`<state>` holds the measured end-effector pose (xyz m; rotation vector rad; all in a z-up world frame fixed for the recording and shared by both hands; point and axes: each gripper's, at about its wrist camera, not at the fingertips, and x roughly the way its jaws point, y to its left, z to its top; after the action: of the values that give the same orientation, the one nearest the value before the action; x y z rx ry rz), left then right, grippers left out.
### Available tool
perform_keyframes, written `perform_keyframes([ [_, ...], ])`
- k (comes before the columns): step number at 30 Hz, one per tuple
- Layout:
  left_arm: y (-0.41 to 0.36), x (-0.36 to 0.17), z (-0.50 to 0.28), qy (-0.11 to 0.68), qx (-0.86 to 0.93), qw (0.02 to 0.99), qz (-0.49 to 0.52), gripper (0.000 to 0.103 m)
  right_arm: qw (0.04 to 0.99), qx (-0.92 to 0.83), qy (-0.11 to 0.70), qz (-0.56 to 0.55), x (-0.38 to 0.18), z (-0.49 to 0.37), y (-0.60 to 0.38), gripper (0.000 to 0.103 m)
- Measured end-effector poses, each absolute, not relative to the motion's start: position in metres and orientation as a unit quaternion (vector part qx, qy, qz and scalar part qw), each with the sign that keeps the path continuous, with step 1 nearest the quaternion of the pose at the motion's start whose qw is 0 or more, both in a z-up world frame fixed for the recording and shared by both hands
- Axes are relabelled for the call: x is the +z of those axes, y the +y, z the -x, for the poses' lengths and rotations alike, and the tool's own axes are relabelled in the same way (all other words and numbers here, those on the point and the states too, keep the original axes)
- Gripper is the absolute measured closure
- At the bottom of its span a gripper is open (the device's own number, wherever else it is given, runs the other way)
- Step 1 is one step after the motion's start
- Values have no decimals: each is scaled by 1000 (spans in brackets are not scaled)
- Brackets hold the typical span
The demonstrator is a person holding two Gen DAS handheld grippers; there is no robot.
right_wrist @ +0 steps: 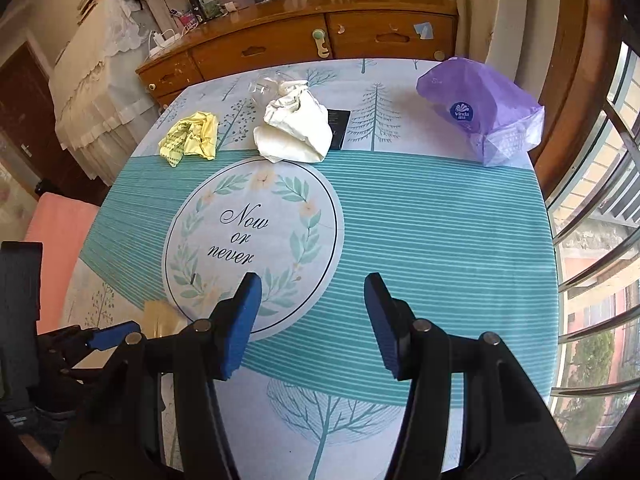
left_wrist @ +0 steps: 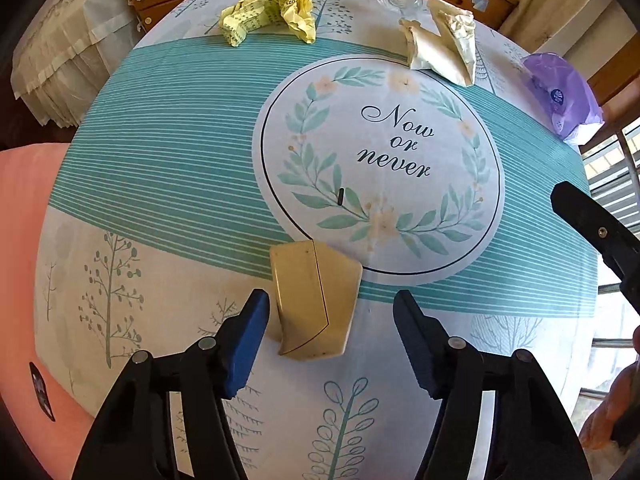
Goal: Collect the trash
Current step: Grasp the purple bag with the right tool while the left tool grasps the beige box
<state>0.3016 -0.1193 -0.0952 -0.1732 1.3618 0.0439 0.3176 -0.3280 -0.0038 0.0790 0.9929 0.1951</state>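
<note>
Left wrist view: the left gripper (left_wrist: 332, 312) hangs over the tan packet (left_wrist: 314, 300), which lies flat on the tablecloth (left_wrist: 160, 140) just outside the near rim of the "Now or never" medallion (left_wrist: 380, 160). Its jaws stand apart, one blue pad beside the packet's left edge, the other clear of its right edge, so nothing is grasped yet. The right gripper (right_wrist: 312, 320) hovers released and empty over the medallion's right edge. Beyond the medallion lie the crumpled yellow paper (left_wrist: 268, 12) and the white wrapper (left_wrist: 440, 48), with the purple tissue pack (right_wrist: 480, 112) off to its far right. The risk, as I judge it: the packet is thin and flat, so closing pads could skate over it or push it sideways, or pinch the cloth and drag it
</note>
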Motion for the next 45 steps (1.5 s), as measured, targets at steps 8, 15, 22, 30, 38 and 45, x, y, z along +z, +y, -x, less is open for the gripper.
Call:
perform_keyframes([
  [8,-115,-106,-318,630,38,770,97,59,877,102,469,-26,-4,-327,-327,53],
  [15,-110,-87,-336,610,44,783,110,59,902,59,427,-10,28,-353,-361,53],
  [22,-104,-50,-382,574,47,807,128,59,917,-2,398,33,58,-412,-419,38],
  [30,-118,-25,-436,549,39,824,136,59,901,10,418,112,42,-475,-447,34],
  [38,-134,-30,-460,555,27,820,140,59,855,59,493,149,-6,-516,-453,33],
  [45,-134,-39,-449,563,23,814,143,59,832,49,533,146,-44,-521,-452,43],
])
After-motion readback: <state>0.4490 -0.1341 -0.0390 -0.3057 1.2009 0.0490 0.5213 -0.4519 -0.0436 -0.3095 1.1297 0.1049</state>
